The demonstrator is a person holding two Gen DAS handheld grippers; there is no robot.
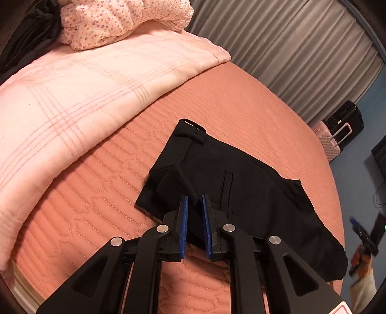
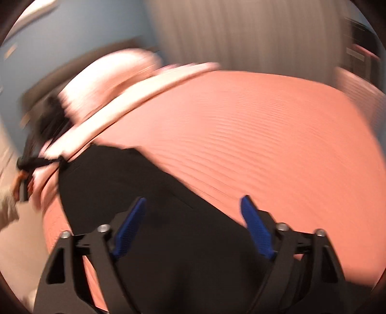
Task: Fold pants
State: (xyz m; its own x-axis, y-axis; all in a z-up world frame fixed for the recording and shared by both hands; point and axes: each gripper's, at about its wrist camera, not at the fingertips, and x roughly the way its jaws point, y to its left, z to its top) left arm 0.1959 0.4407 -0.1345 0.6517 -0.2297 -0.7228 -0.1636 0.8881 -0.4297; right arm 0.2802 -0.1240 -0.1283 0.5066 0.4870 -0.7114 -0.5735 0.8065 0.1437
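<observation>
Black pants (image 1: pixel 231 190) lie on the salmon quilted bedspread (image 1: pixel 101 193), waistband end toward the pink blanket. My left gripper (image 1: pixel 195 201) is shut on a pinched ridge of the pants near the waistband, the cloth lifted between the blue pads (image 1: pixel 184 217). In the blurred right wrist view the pants (image 2: pixel 144 193) spread under my right gripper (image 2: pixel 193 205), which is open and empty just above the cloth. The right gripper also shows at the far right edge of the left wrist view (image 1: pixel 364 239).
A folded pink plaid blanket (image 1: pixel 79 84) and a floral quilt (image 1: pixel 113 21) lie across the bed's far side. Dark clothing (image 1: pixel 36 31) sits at the upper left. Grey curtains (image 1: pixel 289 48) hang behind. A pink suitcase (image 1: pixel 328 142) and a black case (image 1: pixel 345 120) stand beyond the bed.
</observation>
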